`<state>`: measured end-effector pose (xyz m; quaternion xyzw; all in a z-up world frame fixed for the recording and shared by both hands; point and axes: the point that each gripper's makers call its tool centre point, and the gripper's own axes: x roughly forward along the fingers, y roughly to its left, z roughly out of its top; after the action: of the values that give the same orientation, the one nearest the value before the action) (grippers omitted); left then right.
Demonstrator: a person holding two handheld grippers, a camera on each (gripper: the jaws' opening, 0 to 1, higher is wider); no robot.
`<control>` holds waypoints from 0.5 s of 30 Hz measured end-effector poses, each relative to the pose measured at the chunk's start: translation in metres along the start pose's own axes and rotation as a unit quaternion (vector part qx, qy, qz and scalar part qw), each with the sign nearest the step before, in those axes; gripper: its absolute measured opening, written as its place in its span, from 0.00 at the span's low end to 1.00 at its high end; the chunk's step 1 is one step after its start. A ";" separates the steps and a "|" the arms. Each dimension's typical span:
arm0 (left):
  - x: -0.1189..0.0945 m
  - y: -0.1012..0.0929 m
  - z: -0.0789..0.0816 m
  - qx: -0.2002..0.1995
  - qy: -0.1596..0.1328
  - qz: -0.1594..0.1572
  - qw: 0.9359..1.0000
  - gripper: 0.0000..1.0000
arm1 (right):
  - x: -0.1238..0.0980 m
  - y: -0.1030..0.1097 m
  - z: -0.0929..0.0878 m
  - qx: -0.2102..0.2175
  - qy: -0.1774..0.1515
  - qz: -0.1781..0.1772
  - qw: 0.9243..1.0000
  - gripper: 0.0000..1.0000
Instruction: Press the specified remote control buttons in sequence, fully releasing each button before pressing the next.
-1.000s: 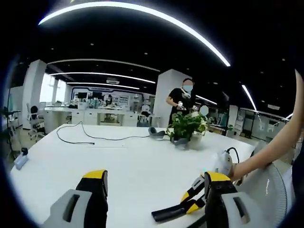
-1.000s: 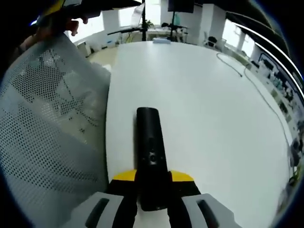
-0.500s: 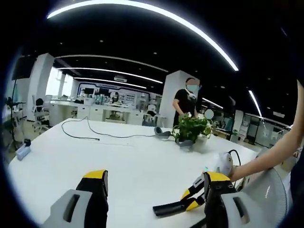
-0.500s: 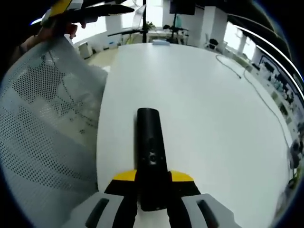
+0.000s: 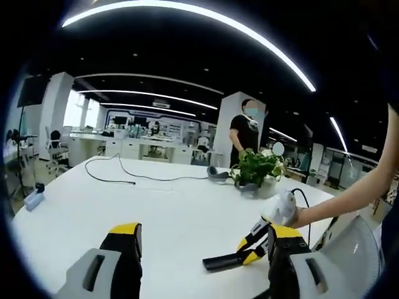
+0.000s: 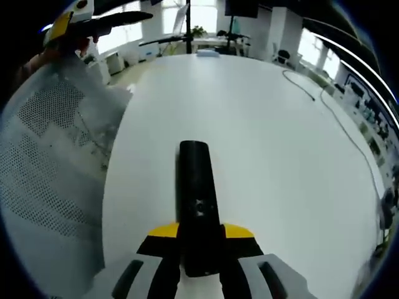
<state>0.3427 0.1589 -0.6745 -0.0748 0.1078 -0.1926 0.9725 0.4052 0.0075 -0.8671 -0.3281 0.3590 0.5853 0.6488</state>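
Note:
A black remote [image 6: 197,202] points away along the white table [image 6: 274,149], its near end clamped between the yellow-tipped jaws of my right gripper [image 6: 202,233]. The left gripper view shows the same remote [image 5: 223,261] low over the table [image 5: 174,212], with the right gripper [image 5: 250,246] coming in from the right on a person's arm [image 5: 355,196]. My left gripper [image 5: 202,242] is open, its jaws wide apart with nothing between them. It also appears at the top left of the right gripper view, as the left gripper [image 6: 84,18].
A white mesh grille [image 6: 50,156] stands at the table's left edge and shows again as the grille [image 5: 355,249]. A potted plant [image 5: 257,168], a black cable [image 5: 134,177] and a small device [image 5: 34,199] lie on the table. A person [image 5: 246,134] stands behind it.
The right gripper has carried the remote further out over the table, away from the mesh grille, and sits slightly higher in the left gripper view. The left gripper stays open.

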 end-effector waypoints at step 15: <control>0.001 -0.001 -0.004 0.013 0.012 0.001 1.000 0.86 | -0.002 -0.030 -0.003 0.005 0.003 -0.002 1.000 0.21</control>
<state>0.3423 0.1576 -0.6785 -0.0601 0.1176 -0.1944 0.9720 0.4345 0.0010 -0.8672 -0.3277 0.3633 0.5815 0.6500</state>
